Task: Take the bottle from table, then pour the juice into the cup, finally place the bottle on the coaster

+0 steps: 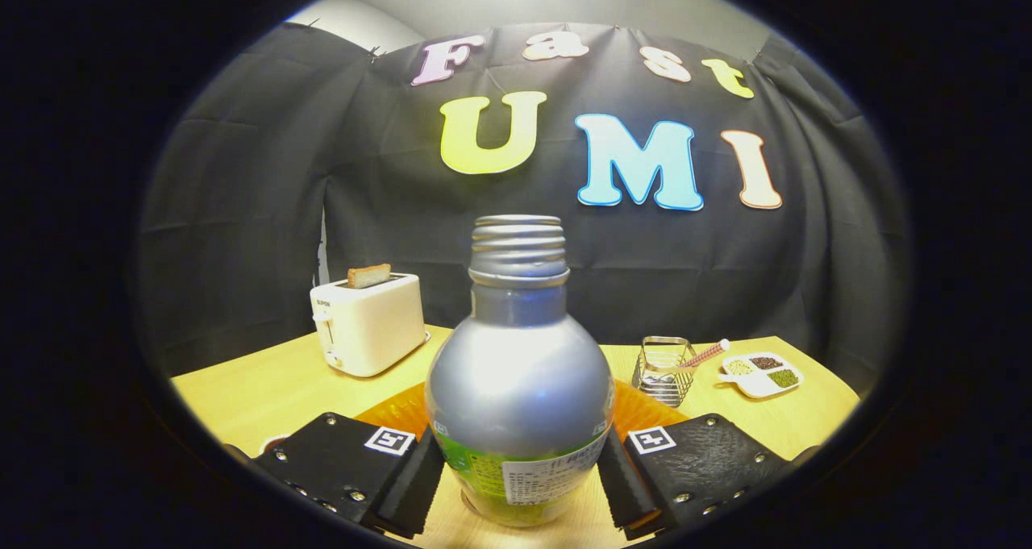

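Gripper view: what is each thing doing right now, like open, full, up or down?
Silver metal bottle: upright, cap off, between the jaws.
Gripper: jaws against the bottle's sides.
Cream toaster: toast slice sticking up.
Wire basket: upright, holds a stick.
White divided dish: filled compartments.
Orange coaster: flat, behind bottle.
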The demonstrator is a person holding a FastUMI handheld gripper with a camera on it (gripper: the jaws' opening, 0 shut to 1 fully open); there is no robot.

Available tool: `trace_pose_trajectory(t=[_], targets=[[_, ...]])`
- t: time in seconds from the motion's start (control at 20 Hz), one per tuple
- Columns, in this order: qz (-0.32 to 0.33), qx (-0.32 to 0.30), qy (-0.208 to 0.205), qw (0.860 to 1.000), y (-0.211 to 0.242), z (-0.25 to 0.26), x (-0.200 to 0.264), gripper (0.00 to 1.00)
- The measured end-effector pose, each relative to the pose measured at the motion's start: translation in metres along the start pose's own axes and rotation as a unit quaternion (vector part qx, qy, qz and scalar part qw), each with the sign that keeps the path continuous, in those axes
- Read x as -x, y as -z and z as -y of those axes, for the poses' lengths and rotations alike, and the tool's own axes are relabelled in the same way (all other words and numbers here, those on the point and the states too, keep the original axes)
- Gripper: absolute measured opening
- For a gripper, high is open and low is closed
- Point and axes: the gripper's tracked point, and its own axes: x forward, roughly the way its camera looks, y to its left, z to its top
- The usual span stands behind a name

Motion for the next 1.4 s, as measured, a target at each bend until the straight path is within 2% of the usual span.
trace_pose_trajectory(t=[0.6,1.05,1.2,1.3,1.4], targets=[[-0.026,-0.006,0.019,0.999,0.051,-0.002,-0.040,0.82],[-0.010,0.004,0.023,1.000,0.056,-0.006,-0.039,0.83],[-0.015,0.013,0.021,1.000,0.060,-0.008,-0.038,0.85],[-0.013,0.018,0.027,0.999,0.058,-0.005,-0.035,0.93],[-0.007,0.008,0.028,1.000,0.048,-0.005,-0.029,0.95]])
